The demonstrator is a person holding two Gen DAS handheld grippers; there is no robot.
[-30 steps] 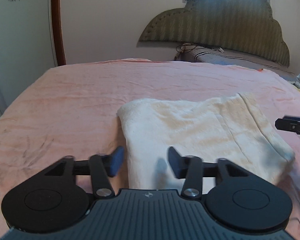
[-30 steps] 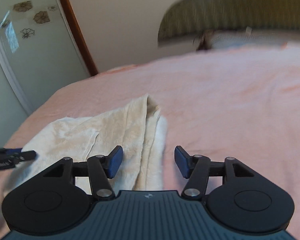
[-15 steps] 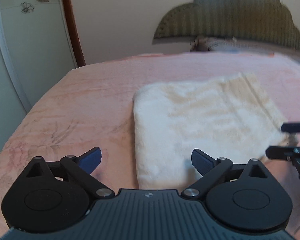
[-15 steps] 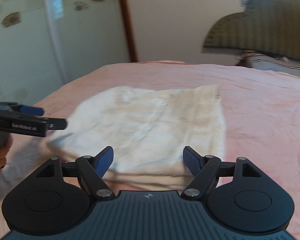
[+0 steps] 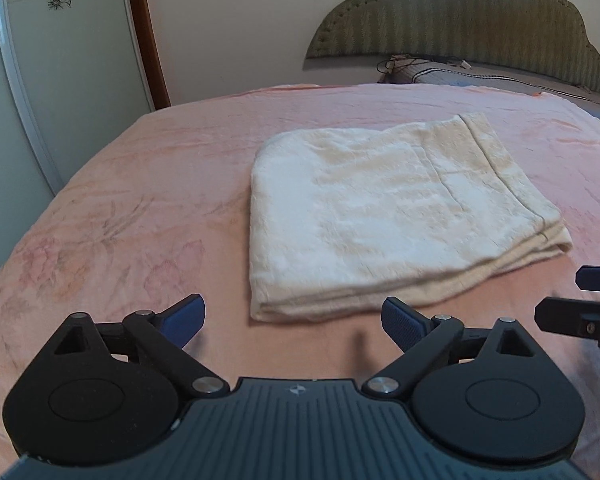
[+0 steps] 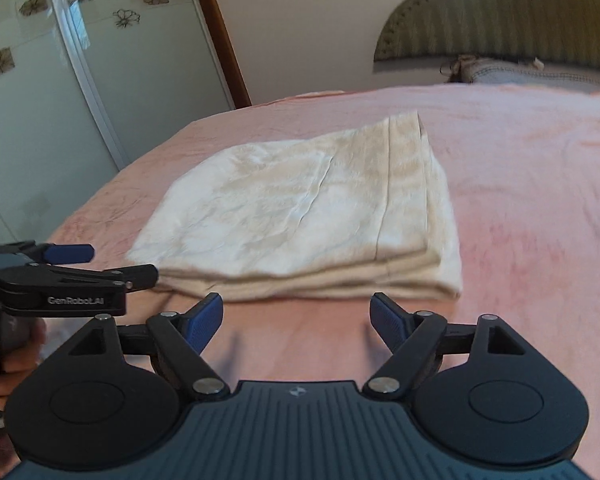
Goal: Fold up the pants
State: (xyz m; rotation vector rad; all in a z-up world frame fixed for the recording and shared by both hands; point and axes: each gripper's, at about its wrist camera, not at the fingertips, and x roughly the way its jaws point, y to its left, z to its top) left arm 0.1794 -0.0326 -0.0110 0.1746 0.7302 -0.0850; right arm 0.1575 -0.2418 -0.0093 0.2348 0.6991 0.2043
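The cream pants (image 5: 384, 216) lie folded into a flat rectangle on the pink bedspread (image 5: 140, 208); they also show in the right wrist view (image 6: 312, 216). My left gripper (image 5: 294, 322) is open and empty, held just short of the fold's near edge. My right gripper (image 6: 298, 322) is open and empty, also just short of the near edge. The left gripper shows at the left of the right wrist view (image 6: 112, 266), and the right gripper's fingers (image 5: 596, 278) show at the right of the left wrist view.
A padded headboard (image 5: 460, 24) and a pillow (image 5: 480, 74) stand at the far end of the bed. A wardrobe with flower-patterned doors (image 6: 40, 80) stands to the left, beside a brown door frame (image 5: 148, 32). The bedspread extends all around the pants.
Both grippers have opened wider and pulled back from the folded pants, which now lie free on the bed. Both views have swung to face the fold squarely.
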